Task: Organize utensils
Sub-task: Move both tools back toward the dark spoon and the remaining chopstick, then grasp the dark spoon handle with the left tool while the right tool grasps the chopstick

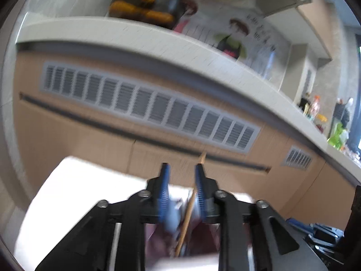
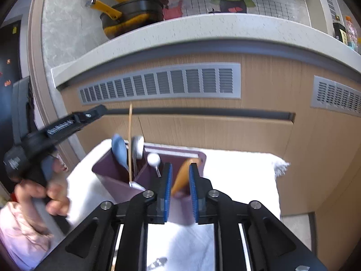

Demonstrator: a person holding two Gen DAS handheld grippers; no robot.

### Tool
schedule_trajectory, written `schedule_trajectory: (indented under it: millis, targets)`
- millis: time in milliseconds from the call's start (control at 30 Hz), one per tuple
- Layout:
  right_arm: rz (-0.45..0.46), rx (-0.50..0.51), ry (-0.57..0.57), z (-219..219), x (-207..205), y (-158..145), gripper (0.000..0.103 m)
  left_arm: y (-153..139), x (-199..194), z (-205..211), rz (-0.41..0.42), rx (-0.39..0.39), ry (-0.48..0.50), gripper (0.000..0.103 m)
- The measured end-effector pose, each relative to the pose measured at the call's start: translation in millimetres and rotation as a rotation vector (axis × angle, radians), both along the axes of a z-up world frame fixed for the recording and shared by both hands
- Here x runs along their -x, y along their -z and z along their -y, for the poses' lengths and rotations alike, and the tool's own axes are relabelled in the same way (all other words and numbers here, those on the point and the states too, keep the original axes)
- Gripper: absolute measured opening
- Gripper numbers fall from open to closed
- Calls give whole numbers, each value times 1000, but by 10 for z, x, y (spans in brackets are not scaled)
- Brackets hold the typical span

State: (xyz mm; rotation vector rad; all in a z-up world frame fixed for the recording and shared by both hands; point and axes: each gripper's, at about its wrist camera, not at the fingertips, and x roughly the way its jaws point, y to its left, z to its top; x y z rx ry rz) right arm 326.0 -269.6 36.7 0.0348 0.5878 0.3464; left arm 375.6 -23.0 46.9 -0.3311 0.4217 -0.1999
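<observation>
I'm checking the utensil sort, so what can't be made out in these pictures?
- Left wrist view: holder contents, motion-blurred and behind the left gripper.
- Right wrist view: orange spoon lower end, hidden by the right gripper.
- Right wrist view: metal item on the towel, blurred, cut off.

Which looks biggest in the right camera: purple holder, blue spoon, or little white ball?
1. purple holder
2. blue spoon
3. white ball
All three sit about equally far away, so the order seems safe.
</observation>
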Motion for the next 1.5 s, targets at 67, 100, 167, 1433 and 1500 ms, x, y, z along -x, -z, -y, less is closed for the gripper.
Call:
schedule_trajectory:
  millis: [67,100,167,1433,1500]
  targets:
    - [-20,21,5,1,93,63,30,60,135,-42,-67,-26,10,38]
    - [-30,28,8,1,124,88,42,104,210,-57,-104,-57,16,39]
    - [-56,54,44,-10,220,178,71,194,365,-97,-159,-108,15,43]
    - [-434,235,-102,-541,859,1059,8,1132,1250,301,-572,-428,475,46]
    - [-430,203,-101,-448,865,1035,8,1150,1193,390,-582,-471,488,44]
